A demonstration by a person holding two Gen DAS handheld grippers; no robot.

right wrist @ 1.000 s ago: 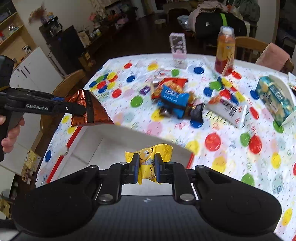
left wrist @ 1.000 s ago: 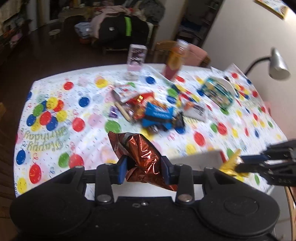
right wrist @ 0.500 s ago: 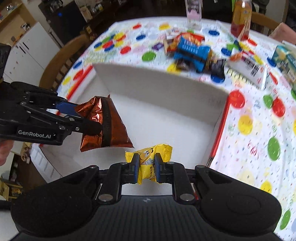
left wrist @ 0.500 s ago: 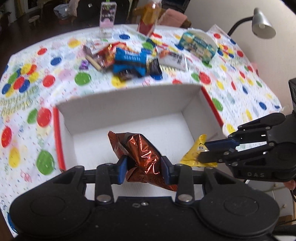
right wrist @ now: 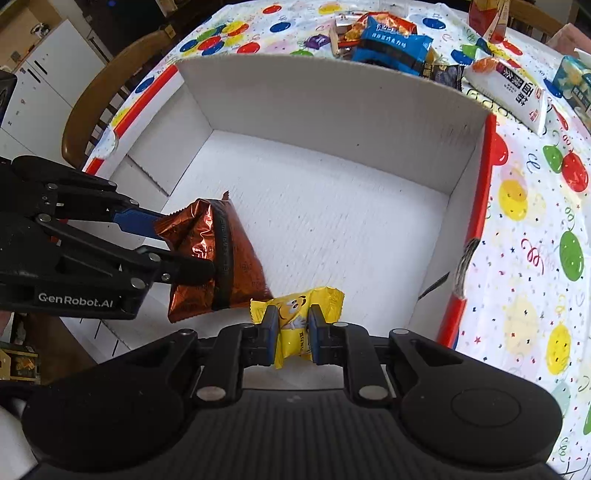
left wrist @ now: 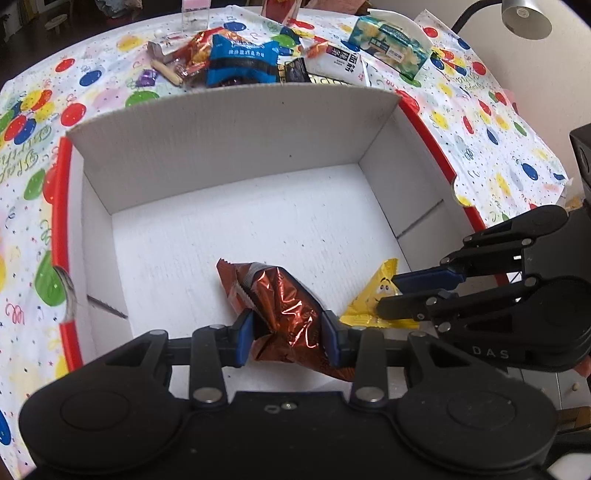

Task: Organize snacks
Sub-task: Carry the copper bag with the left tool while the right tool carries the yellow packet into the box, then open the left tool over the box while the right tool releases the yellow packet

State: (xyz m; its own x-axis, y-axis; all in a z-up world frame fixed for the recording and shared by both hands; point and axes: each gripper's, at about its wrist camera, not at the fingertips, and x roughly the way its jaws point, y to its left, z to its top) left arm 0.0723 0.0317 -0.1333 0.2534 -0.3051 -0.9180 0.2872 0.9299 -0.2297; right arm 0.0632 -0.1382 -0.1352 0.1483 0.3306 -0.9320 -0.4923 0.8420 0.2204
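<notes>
My left gripper [left wrist: 288,334] is shut on a shiny copper-brown foil snack bag [left wrist: 284,302], held low inside the white cardboard box [left wrist: 229,147]. My right gripper [right wrist: 290,325] is shut on a small yellow candy packet [right wrist: 295,314], close beside the brown bag [right wrist: 221,258], also over the box floor [right wrist: 332,221]. In the left wrist view the right gripper [left wrist: 386,295] comes in from the right with the yellow packet [left wrist: 373,299]. In the right wrist view the left gripper [right wrist: 184,251] enters from the left. A pile of snacks [left wrist: 240,62] lies beyond the box's far wall.
The box has red outer edges [left wrist: 59,206] and sits on a balloon-print tablecloth [right wrist: 535,258]. A white packet [right wrist: 506,88] and a blue-green box [left wrist: 391,48] lie at the far right. A wooden chair [right wrist: 96,92] stands at the left; a desk lamp [left wrist: 524,18] far right.
Both grippers have come forward and down into the box, each still holding its packet. The box now fills both views and the packets are near its floor.
</notes>
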